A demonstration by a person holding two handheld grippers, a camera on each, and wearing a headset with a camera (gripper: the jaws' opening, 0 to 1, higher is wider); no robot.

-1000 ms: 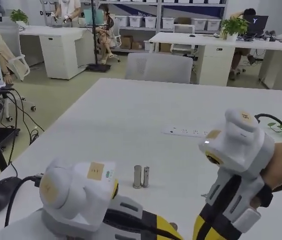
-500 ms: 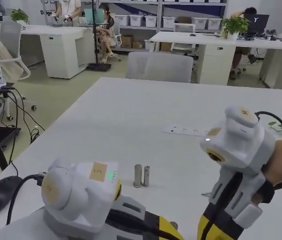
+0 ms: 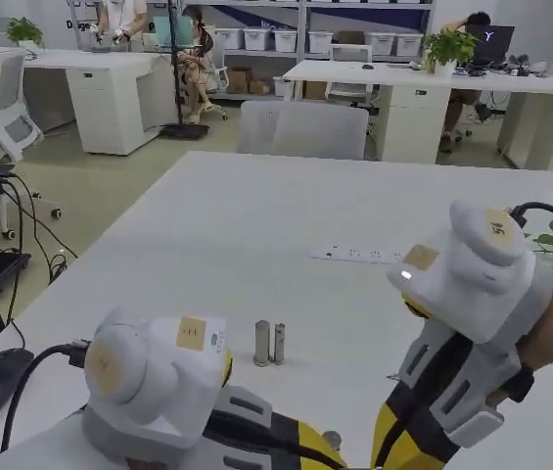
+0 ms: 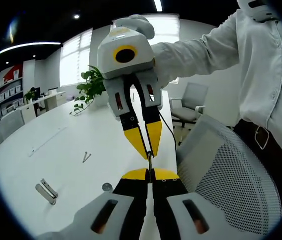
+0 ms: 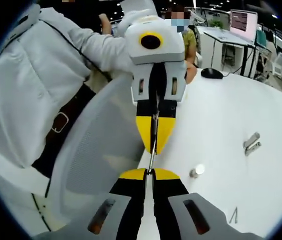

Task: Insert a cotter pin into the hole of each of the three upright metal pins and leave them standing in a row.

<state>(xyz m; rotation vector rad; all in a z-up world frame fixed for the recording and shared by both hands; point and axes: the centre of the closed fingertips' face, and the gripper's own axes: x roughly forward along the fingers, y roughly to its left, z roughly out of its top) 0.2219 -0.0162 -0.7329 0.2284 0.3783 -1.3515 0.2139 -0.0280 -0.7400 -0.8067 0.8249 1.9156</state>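
Against a second ago the head view has swung a little, so the room behind sits differently; the two standing pins [image 3: 270,343] and both grippers keep much the same arrangement over the tabletop [image 3: 217,235], with the right body tipped slightly further over.

The head view gives the gripper bodies from behind; the gripper views give the tips. In the left gripper view the left claw [image 4: 149,174] is clenched on the near end of a thin cotter [image 4: 149,161]; the right claw [image 4: 148,151] comes in from above, pinched on the cotter's other end; the two claws stand almost tip to tip, with the cotter bridging them. The right gripper view shows the same double grasp from the opposite side, and a mouse [image 5: 210,73] on the tabletop beyond the left claw.

The pair of pins stands side by side, nearly touching, well off to the left of the left claw in its own view; a third pin [image 4: 107,187] stands alone, nearer that claw, between it and the pair; a spare cotter [image 4: 86,157] lies flat on the tabletop beyond the third pin.
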